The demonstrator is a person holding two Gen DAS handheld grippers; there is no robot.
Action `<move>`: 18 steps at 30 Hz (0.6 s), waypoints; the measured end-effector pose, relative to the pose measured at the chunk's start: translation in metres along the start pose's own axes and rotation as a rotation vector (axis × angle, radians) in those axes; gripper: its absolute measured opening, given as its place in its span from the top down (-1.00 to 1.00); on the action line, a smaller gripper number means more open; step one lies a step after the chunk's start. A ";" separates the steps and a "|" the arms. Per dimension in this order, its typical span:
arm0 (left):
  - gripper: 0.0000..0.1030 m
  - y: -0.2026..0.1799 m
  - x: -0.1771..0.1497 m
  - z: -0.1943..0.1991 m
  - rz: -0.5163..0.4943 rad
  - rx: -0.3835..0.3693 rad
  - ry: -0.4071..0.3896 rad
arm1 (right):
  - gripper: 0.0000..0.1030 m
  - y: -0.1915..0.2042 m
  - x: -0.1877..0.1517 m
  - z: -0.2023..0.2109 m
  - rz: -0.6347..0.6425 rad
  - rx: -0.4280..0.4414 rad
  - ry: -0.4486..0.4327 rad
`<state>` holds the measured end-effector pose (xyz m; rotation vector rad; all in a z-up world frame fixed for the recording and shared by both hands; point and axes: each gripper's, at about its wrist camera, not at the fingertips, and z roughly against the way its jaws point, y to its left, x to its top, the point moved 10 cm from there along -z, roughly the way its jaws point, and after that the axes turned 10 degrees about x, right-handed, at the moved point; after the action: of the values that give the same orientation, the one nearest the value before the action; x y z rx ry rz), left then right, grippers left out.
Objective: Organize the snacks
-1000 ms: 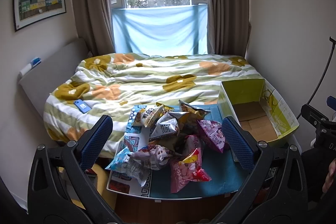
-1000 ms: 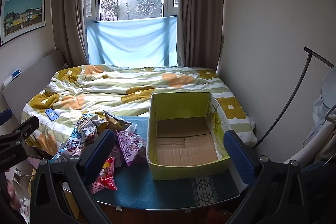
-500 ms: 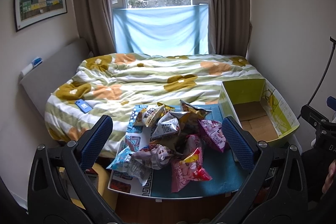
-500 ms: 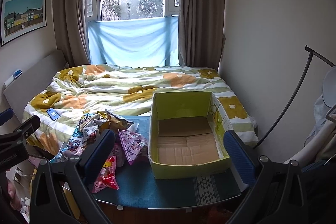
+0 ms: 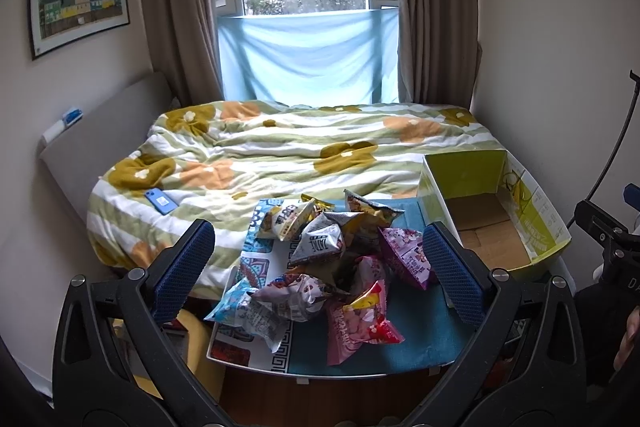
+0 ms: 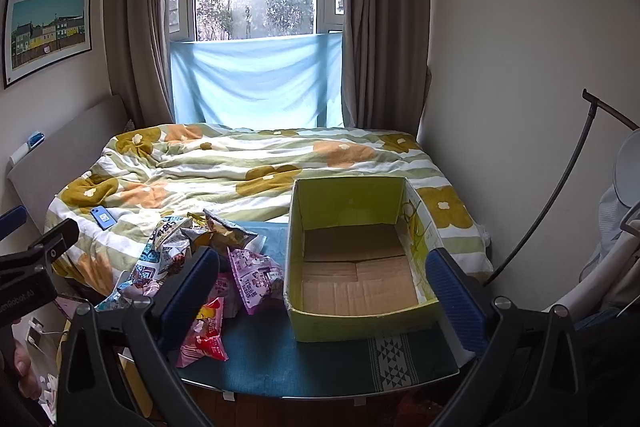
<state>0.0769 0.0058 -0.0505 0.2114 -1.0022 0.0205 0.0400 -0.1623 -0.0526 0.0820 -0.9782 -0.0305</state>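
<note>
Fingers [image 5: 452, 267] on both grippers wide apart, empty, barely drifted; snacks [image 5: 320, 267] untouched, box [image 6: 360, 259] empty, nothing started.

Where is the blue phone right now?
The blue phone lies flat on the floral duvet at the bed's near-left corner, in both views left of the snack pile and apart from it.

snack bags [image 5: 320, 267]: glossy crinkled foil/plastic | box [image 6: 360, 267]: matt cardboard, raw brown inside, printed green walls | mat [image 6: 300, 359] under box: matt teal cloth | gripper pads [image 5: 184, 267]: blue textured rubber-like, frame matt black plastic | duvet [image 5: 280, 155] behind box: soft cloth
</note>
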 end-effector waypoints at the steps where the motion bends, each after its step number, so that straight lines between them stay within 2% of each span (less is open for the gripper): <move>1: -0.99 0.000 -0.001 0.000 0.000 0.001 0.002 | -0.99 0.000 0.000 0.000 0.000 0.001 0.000; 18: -0.99 0.001 -0.002 0.001 0.006 0.002 0.009 | -0.99 0.000 0.000 0.000 0.001 0.004 0.000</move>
<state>0.0746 0.0071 -0.0510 0.2098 -0.9939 0.0280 0.0398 -0.1622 -0.0525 0.0854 -0.9781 -0.0277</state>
